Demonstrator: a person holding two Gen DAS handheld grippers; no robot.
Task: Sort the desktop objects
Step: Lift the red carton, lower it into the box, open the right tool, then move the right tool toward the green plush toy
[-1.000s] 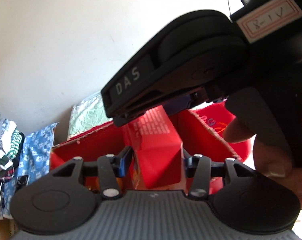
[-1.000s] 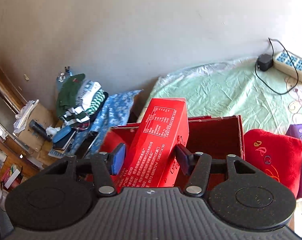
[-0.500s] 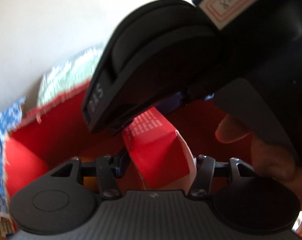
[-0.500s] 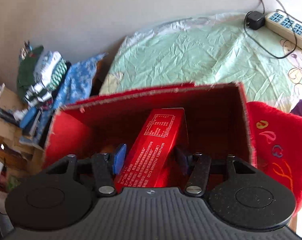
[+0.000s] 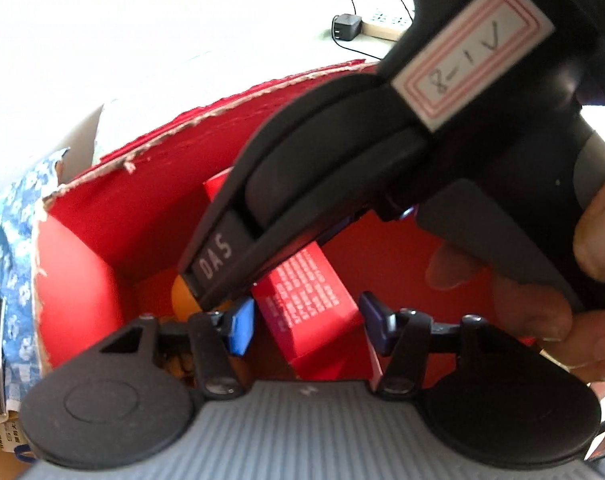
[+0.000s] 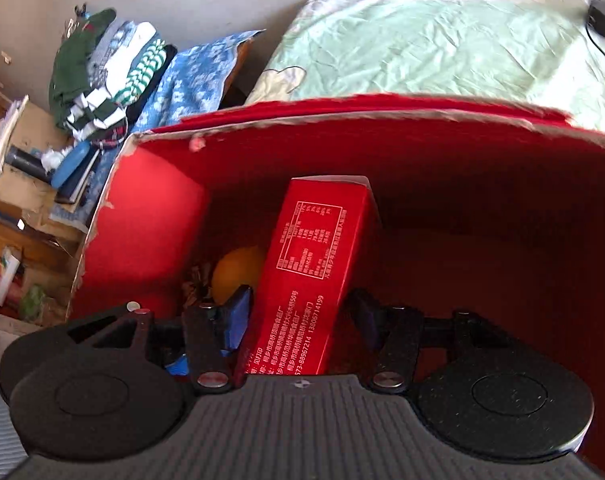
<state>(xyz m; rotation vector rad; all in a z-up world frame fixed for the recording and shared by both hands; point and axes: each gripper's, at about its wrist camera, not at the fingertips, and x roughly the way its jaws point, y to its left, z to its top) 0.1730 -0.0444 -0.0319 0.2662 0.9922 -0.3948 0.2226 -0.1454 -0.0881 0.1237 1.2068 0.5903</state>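
A tall red carton [image 6: 314, 256] with white print leans inside a big open red cardboard box [image 6: 382, 116]. My right gripper [image 6: 298, 312] is shut on the carton's lower part, a pad against each side. In the left wrist view the same carton [image 5: 302, 292] sits between the pads of my left gripper [image 5: 306, 320], which stand a little off its sides. The right gripper's black body [image 5: 342, 160] crosses that view above the carton, held by a hand [image 5: 598, 240]. An orange fruit [image 6: 238, 268] lies on the box floor, left of the carton.
The box wall [image 5: 102, 208] rises close on the left. Behind the box a green sheet [image 6: 442, 40] covers a bed, with a charger [image 6: 602, 16] on it. Folded clothes [image 6: 102, 68] and a blue patterned cloth [image 6: 190, 80] lie to the left.
Both grippers have tipped downward and sunk, bringing the red carton from above the box rim down inside it. The left gripper's pads have spread away from the carton.
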